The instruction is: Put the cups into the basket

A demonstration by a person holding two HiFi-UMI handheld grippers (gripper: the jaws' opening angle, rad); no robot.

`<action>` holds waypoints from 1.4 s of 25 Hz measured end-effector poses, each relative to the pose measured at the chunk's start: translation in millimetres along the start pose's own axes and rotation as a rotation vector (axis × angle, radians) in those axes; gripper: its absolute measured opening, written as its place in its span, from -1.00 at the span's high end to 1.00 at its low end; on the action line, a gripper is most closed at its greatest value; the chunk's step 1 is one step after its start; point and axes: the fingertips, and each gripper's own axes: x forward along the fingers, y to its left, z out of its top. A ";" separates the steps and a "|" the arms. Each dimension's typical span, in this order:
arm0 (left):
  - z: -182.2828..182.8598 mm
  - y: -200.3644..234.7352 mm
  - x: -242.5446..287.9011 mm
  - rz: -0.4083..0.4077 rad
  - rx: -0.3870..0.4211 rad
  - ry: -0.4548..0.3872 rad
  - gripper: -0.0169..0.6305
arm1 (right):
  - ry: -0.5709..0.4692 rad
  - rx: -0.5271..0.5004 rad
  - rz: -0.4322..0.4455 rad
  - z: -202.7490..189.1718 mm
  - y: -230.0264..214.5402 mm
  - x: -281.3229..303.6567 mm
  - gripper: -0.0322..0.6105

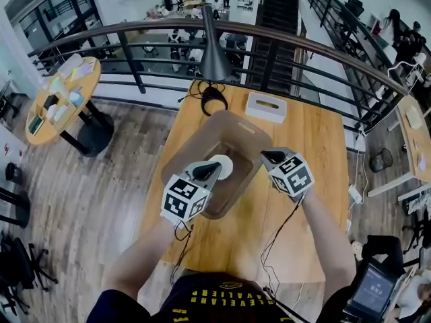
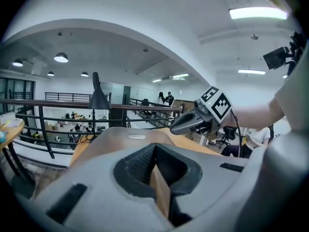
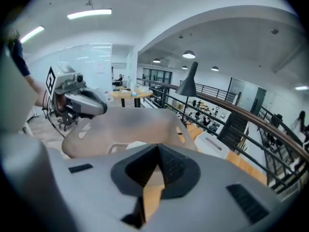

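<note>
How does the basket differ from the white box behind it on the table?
The basket is greyish-brown; the box is white. The basket is clearly larger than the box. The basket is open on top with a white cup inside; the box has only a slot on top. Both sit on the wooden table.

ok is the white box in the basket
No, the white rectangular tissue box sits on the wooden table beyond the brown plastic basket.

Cup (image 1: 226, 167) partly behind left tool (image 1: 204, 172)
</note>
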 end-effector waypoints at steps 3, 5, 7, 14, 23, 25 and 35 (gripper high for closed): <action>0.1 -32.6 -16.2 -0.044 -0.049 -0.046 0.92 | -0.080 0.068 0.008 -9.3 15.5 -31.0 0.86; -1.0 -58.3 -26.5 -0.086 -0.039 -0.061 0.92 | -0.123 0.074 -0.018 -17.2 25.3 -50.5 0.86; -7.9 -83.5 -37.5 -0.130 -0.011 -0.057 0.92 | -0.162 0.067 -0.057 -28.3 36.3 -68.5 0.86; -59.4 -139.9 -71.7 -0.183 -0.161 0.001 0.92 | -0.226 0.173 -0.094 -89.4 77.0 -122.1 0.86; -68.1 -207.1 -64.2 -0.224 -0.339 -0.048 0.92 | -0.263 0.312 -0.112 -146.8 118.6 -167.1 0.86; -70.6 -220.5 -59.6 -0.237 -0.330 -0.036 0.92 | -0.267 0.353 -0.102 -157.7 130.5 -170.8 0.86; -76.4 -270.8 -54.8 -0.358 -0.345 -0.024 0.92 | -0.415 0.496 -0.190 -161.2 153.0 -215.4 0.86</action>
